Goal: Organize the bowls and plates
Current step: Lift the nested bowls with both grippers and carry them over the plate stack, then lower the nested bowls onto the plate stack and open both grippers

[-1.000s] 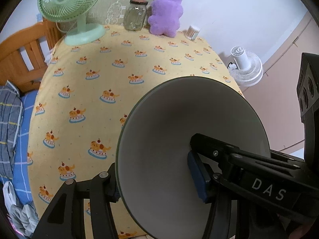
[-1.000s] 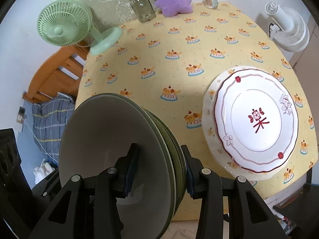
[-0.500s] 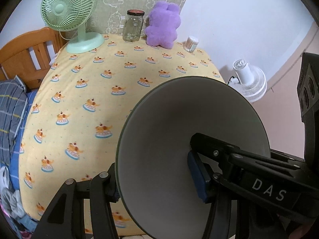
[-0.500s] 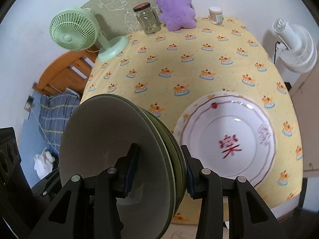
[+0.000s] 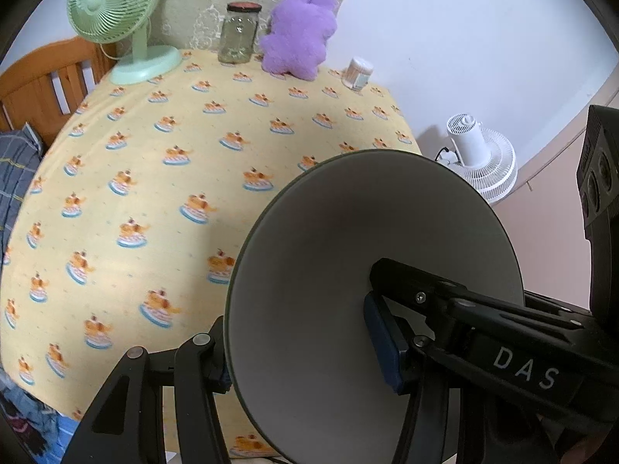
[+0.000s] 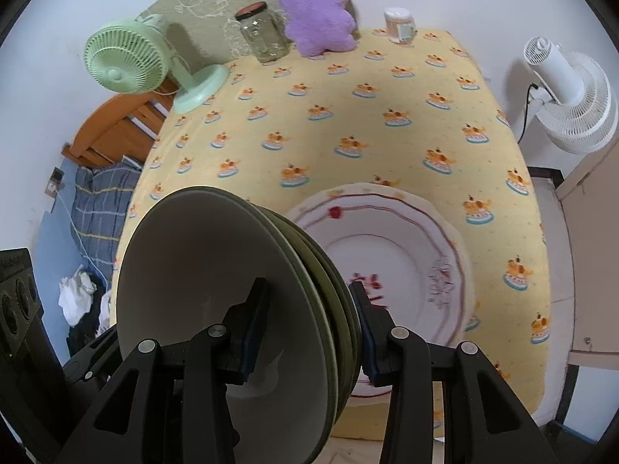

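The left gripper (image 5: 301,352) pinches one grey bowl (image 5: 348,255) by its rim, while the right gripper (image 6: 309,328) clamps a stack of bowls (image 6: 240,270) edge-on between its fingers.

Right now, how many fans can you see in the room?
2. A green fan stands on the table's back left corner; a white fan stands off the table to its right. Others may be hidden.
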The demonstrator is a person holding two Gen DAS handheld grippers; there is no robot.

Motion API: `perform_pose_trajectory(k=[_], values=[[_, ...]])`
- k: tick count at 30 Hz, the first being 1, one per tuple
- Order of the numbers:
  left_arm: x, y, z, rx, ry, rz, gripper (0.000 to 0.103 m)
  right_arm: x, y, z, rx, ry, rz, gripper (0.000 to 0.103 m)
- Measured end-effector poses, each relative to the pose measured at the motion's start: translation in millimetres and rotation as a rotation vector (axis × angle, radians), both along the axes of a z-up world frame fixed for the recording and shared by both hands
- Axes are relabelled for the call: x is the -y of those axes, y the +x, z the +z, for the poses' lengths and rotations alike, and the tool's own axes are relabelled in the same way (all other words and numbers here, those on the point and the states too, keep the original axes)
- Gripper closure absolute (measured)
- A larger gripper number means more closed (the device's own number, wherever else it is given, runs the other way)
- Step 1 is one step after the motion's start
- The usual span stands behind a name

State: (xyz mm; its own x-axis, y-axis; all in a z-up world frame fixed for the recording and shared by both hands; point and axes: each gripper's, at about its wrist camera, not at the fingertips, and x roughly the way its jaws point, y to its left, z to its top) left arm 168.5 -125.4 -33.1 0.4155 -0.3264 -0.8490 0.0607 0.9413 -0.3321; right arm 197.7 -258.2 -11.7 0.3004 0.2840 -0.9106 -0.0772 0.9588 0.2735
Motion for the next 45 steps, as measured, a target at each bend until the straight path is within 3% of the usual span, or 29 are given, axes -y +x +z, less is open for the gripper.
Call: perform_pose_trajectory(k=[25,45], values=[[35.4,30.8,-46.9,-0.147,-0.013,-0.015,0.047,35.5,30.3,-49.6,-0.146,-0.012,-0.02,0.059],[46.4,38.9,-47.2,-0.124,0.016,-0.02,0.047,44.4,41.5,-54.7,-0.13,-0.015,-0.03,0.056]])
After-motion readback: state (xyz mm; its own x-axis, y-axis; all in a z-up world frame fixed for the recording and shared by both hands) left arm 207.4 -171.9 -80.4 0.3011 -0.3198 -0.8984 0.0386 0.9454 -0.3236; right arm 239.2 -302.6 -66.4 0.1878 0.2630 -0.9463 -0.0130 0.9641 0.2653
